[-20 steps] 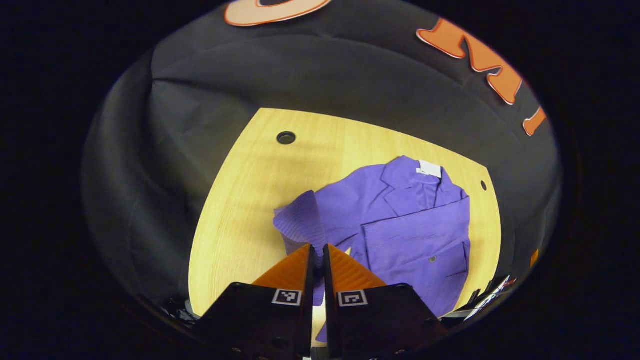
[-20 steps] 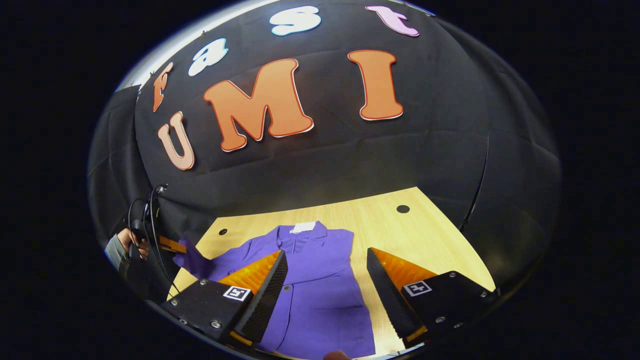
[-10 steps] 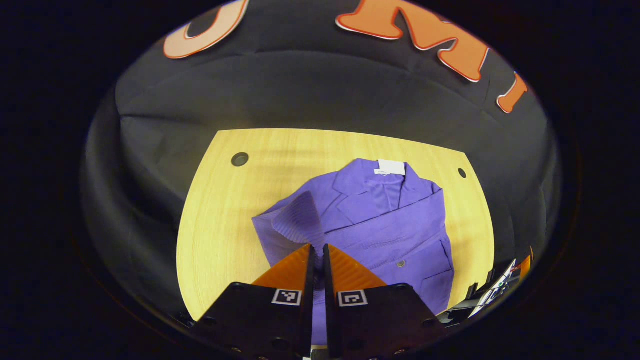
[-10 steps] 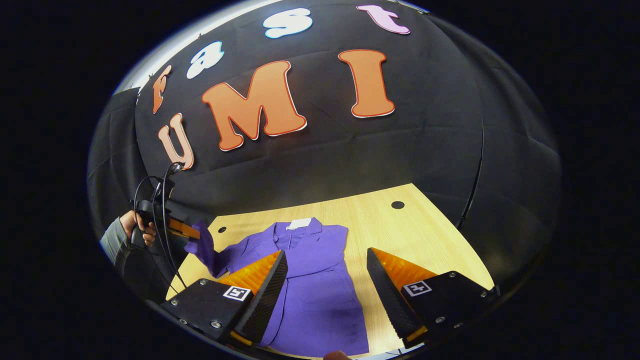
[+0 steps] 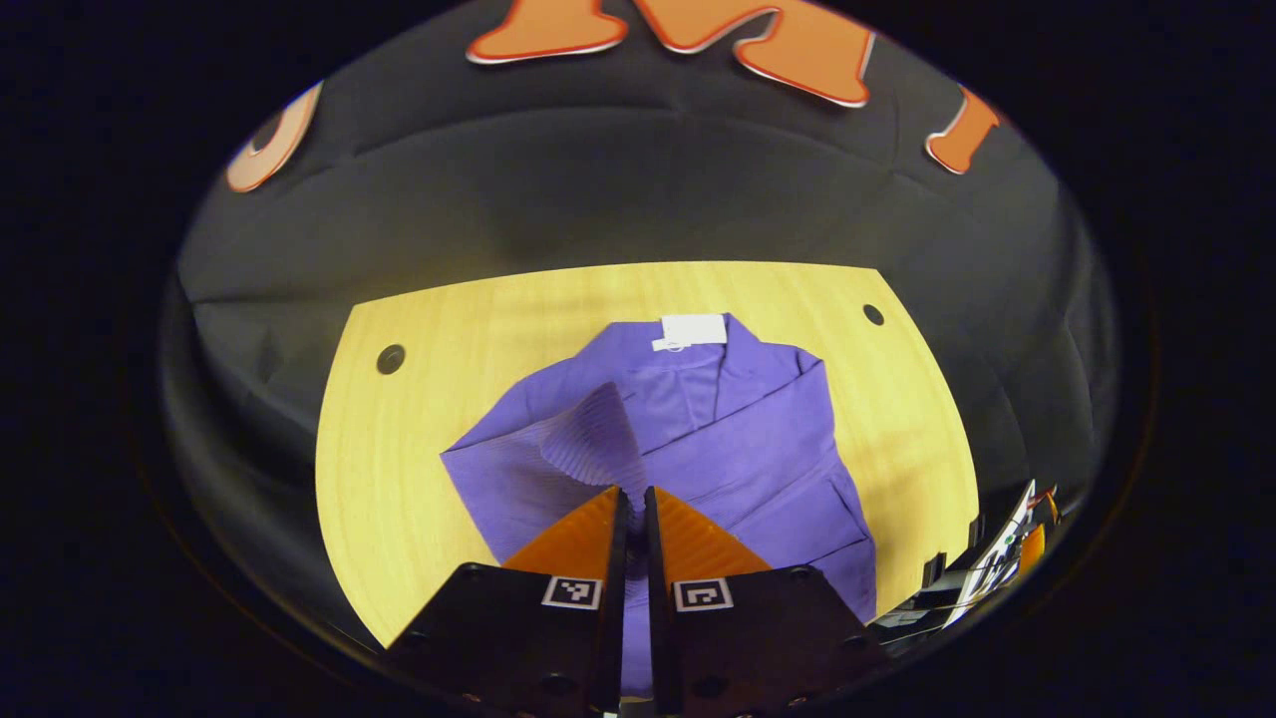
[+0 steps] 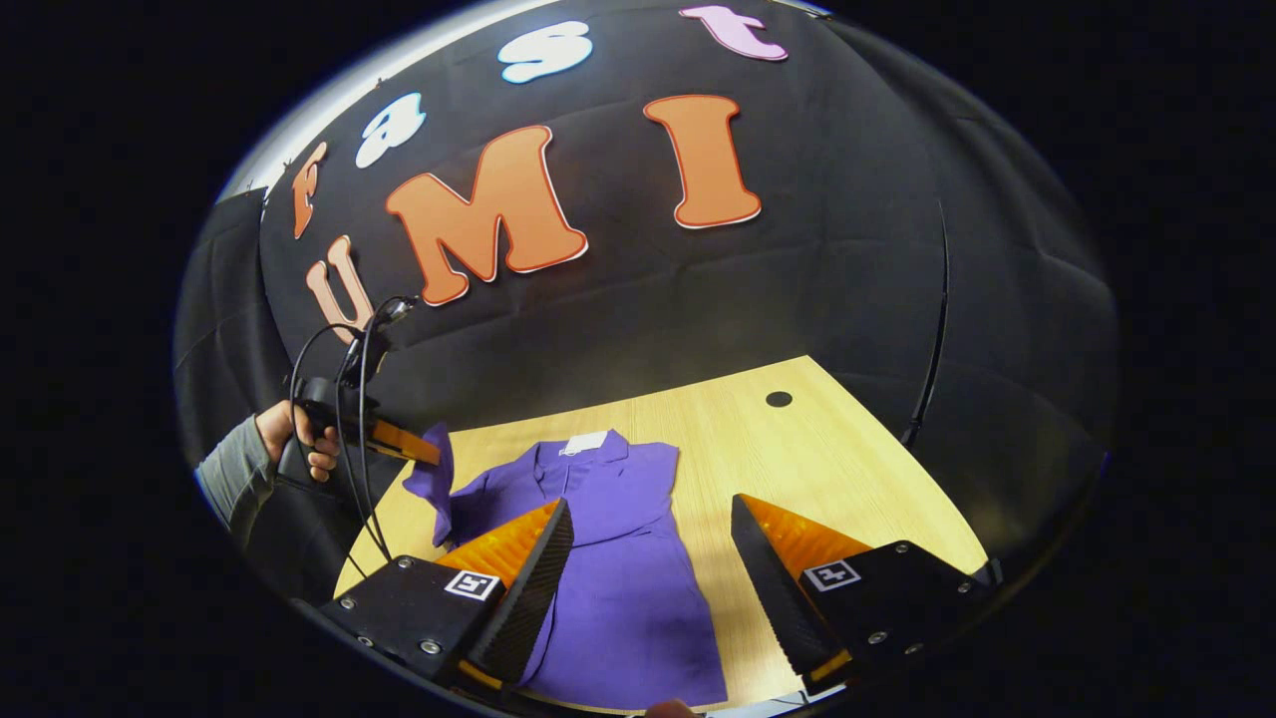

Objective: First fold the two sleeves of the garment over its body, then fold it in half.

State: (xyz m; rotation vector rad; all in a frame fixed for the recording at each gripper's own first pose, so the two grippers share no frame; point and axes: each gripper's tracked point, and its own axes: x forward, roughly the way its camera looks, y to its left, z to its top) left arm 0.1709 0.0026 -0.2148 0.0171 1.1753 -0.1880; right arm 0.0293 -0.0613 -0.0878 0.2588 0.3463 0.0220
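1. The left claw has its two fingers pressed together on the purple sleeve, pinching the cuff end between the tips.
2. In the right gripper view the left claw is up and to the left of the right claw, held by a hand in a grey cuff, with a black cable looping over it; the sleeve hangs from its tips, lifted off the table.
3. The right claw is spread wide with nothing between its fingers, hovering over the lower part of the jacket.
4. The jacket lies flat on the wooden table just ahead of the left claw, collar away from it, with a white tag at the neck.
5. Seen from the right claw, the jacket runs from under its left finger forward to the collar; its right finger is over bare table beside the jacket's edge.
6. The other sleeve already lies across the jacket's front.
7. The table has round holes near its far corners, well beyond both claws.
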